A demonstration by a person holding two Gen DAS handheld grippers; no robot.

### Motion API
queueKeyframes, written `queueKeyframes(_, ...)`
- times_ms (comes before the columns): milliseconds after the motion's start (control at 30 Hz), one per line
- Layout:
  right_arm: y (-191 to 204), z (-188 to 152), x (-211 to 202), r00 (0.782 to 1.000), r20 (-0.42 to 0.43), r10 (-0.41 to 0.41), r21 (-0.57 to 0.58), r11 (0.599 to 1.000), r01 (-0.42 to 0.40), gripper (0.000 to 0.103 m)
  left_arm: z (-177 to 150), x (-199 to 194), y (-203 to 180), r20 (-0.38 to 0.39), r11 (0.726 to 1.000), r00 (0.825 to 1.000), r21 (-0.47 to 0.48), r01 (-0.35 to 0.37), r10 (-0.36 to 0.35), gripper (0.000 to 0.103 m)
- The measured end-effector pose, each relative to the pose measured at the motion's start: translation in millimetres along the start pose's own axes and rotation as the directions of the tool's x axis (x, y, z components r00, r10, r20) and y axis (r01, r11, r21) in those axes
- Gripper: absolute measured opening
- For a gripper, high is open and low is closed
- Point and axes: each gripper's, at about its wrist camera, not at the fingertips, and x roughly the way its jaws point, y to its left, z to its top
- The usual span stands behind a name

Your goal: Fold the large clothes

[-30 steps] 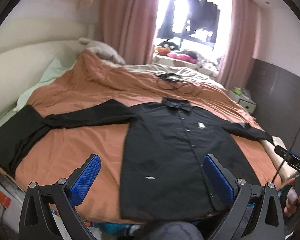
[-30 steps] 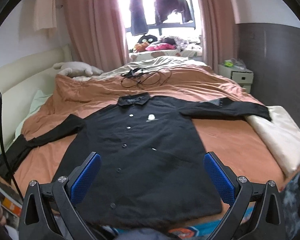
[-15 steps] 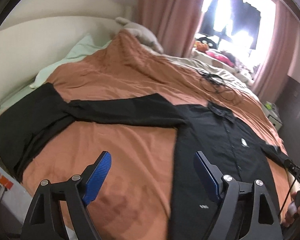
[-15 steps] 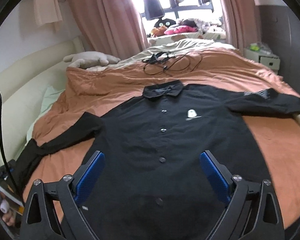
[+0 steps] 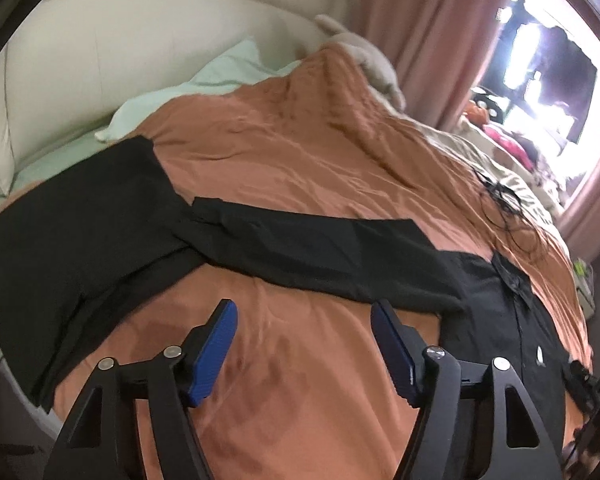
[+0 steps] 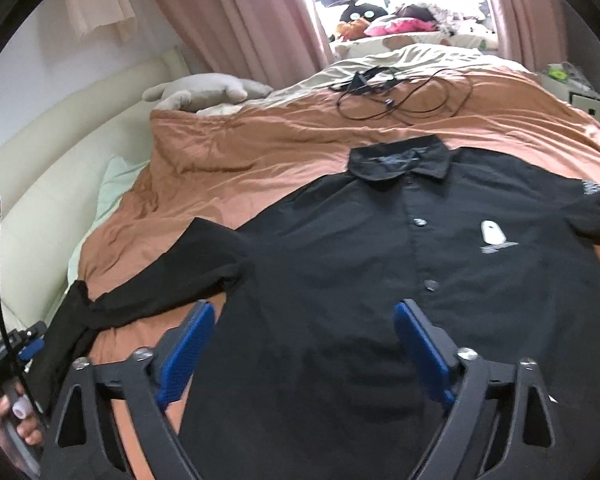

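**Left sleeve ahead of the left gripper, shirt body under the right**

A black button-up shirt [image 6: 380,280] is laid flat, front up, on the orange bedspread [image 5: 300,152], collar toward the window. Its left sleeve [image 5: 320,252] is stretched out sideways, long axis running across the left wrist view, just beyond the tips of the left gripper [image 5: 304,344]; the cuff end lies against a second black garment [image 5: 68,232]. That sleeve is judged nearer to the left gripper, whose fingers are parted over bare bedspread with nothing between them. The right gripper [image 6: 304,352] is held over the shirt's body beside the armpit, fingers likewise parted and empty.

Compared with a second ago, both grippers have been carried leftward and closer to the bed, and both pairs of jaws have been closing partway.
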Motion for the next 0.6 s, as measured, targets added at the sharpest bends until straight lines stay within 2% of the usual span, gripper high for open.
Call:
queueKeyframes(133,4.2,6.6,33.2,0.998,-0.045,0.034,0.015,0.999,-0.033,0.073,13.7,29.4,11.7,-0.033,0.999,0.999,-0.031,-0.020,0.019,0.064)
queueKeyframes(367,6.3,17.2,84.0,0.994,-0.092,0.058,0.041,0.998,-0.054,0.062,22.7,90.6,30.5,-0.120,0.991,0.991,-0.113,-0.076,0.062,0.063)
queueKeyframes(500,5.1,23.3,113.7,0.990,-0.125,0.071,0.061,0.996,-0.064,0.051,23.7,132.9,44.0,-0.185,0.979,0.977,-0.152,-0.135,0.106,0.063)
queueKeyframes(600,1.5,24.7,131.5,0.986,-0.147,0.084,0.089,0.994,-0.071,0.047,22.6,154.7,53.6,-0.206,0.968,0.968,-0.175,-0.178,0.141,0.063)
